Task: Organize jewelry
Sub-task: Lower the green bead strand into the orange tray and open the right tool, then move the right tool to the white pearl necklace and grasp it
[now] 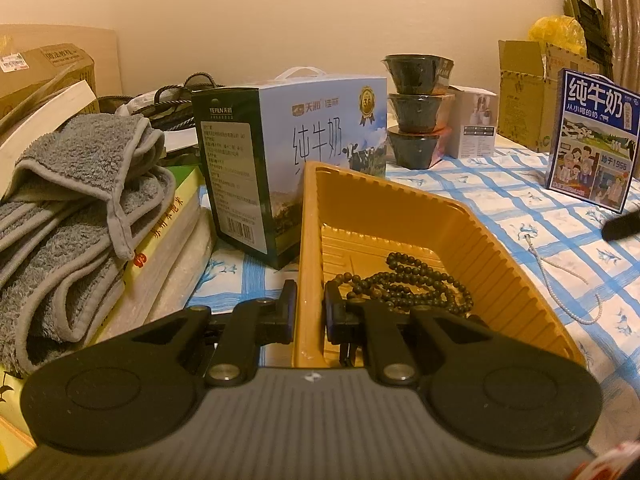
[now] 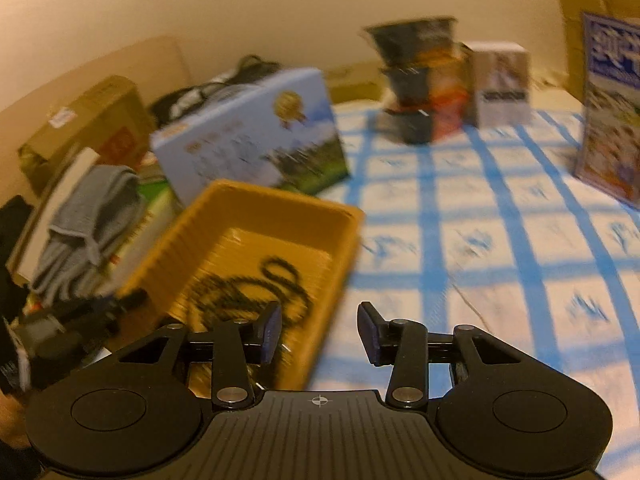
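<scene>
At far left of the left wrist view, a folded grey towel (image 1: 76,216) lay on stacked books (image 1: 176,240), their lower edges cut off by the frame. Beside them stood a milk carton (image 1: 280,168), its base partly hidden behind the yellow tray (image 1: 520,264). The left gripper (image 1: 310,314) had its jaws pinching the tray's near-left wall. Dark wooden beads (image 1: 408,284) lay coiled on the tray floor, their near end hidden behind the right finger. Right of the tray, a white bead strand (image 1: 560,284) lay on the blue-checked cloth (image 1: 480,200). The right wrist view was smeared: the right gripper (image 2: 319,332) had jaws spread, nothing between them, over the tray's right edge; the white strand could not be made out there.
</scene>
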`<state>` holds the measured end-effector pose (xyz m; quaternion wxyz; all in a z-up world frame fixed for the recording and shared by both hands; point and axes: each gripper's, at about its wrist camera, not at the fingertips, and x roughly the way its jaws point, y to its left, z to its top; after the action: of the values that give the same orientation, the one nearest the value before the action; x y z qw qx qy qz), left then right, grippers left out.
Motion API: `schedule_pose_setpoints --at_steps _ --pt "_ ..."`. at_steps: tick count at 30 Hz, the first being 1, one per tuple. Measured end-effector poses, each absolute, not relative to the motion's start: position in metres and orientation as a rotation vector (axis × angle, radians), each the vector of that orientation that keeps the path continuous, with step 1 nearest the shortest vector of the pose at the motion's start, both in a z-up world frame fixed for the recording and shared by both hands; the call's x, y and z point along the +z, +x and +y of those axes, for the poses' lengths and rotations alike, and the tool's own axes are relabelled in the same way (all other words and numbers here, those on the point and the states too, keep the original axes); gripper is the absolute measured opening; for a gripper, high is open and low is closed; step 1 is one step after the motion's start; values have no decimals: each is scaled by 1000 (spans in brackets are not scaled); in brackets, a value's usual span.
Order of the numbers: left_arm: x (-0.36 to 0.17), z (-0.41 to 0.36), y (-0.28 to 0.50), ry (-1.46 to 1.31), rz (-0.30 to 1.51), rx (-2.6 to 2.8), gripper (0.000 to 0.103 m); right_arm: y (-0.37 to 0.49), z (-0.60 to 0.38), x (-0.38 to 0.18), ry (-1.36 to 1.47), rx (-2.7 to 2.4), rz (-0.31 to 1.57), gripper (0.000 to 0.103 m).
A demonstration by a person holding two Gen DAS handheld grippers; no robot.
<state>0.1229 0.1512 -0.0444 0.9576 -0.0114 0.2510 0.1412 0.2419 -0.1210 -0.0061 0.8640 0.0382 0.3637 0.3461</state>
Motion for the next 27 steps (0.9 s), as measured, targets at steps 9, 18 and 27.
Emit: schedule_pose_setpoints --at_steps 9,18,27 --pt "-44 150 124 -10 512 293 13 240 -164 -45 60 609 840 43" --pt "-45 150 125 -3 518 297 13 242 -164 -68 6 604 864 43" --pt "-45 150 125 -2 519 297 13 253 -145 -85 -81 633 842 42"
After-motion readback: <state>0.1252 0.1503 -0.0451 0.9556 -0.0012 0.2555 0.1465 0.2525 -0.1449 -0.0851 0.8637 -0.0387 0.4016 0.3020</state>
